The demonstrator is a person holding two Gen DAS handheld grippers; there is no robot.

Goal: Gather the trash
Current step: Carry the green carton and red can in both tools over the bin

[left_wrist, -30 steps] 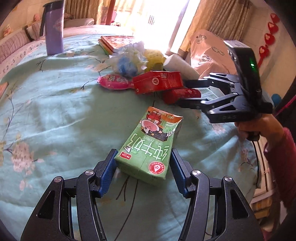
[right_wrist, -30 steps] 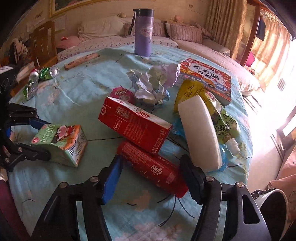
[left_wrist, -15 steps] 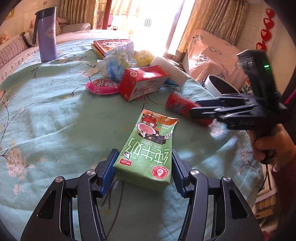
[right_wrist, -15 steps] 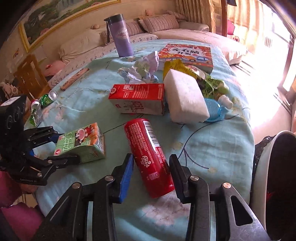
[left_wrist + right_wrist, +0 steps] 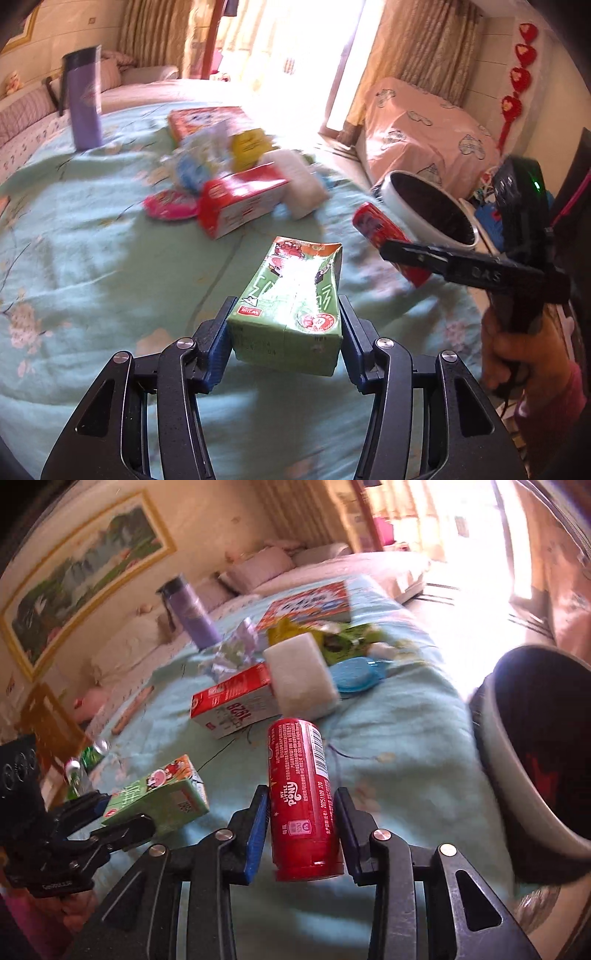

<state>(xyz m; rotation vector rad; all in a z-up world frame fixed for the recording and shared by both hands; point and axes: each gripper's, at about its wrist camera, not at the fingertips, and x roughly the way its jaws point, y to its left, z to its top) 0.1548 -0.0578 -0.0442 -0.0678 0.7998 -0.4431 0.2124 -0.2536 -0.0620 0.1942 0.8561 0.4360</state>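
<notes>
The left gripper point(image 5: 284, 325) is clamped on a green carton point(image 5: 291, 299), its blue pads pressed against both sides near the carton's base, with the torn top pointing away. In the right wrist view the same carton point(image 5: 159, 797) appears tilted above the pale green cloth.

The right gripper point(image 5: 300, 823) is clamped on a red can point(image 5: 299, 797), its pads tight against the can's lower half. The can lies along the fingers, barcode uppermost.

Just to the right, off the worktop point(image 5: 399, 738) edge, a white bin point(image 5: 532, 760) with a dark liner stands open.

Beyond the can, a red box point(image 5: 236, 705) lies on the cloth, touching a white block point(image 5: 301, 675). Behind them sit crumpled paper point(image 5: 232, 650), a blue lid point(image 5: 356, 674), green and yellow wrappers point(image 5: 332, 635), a picture book point(image 5: 314, 603) and, farthest, a purple flask point(image 5: 190, 611).
</notes>
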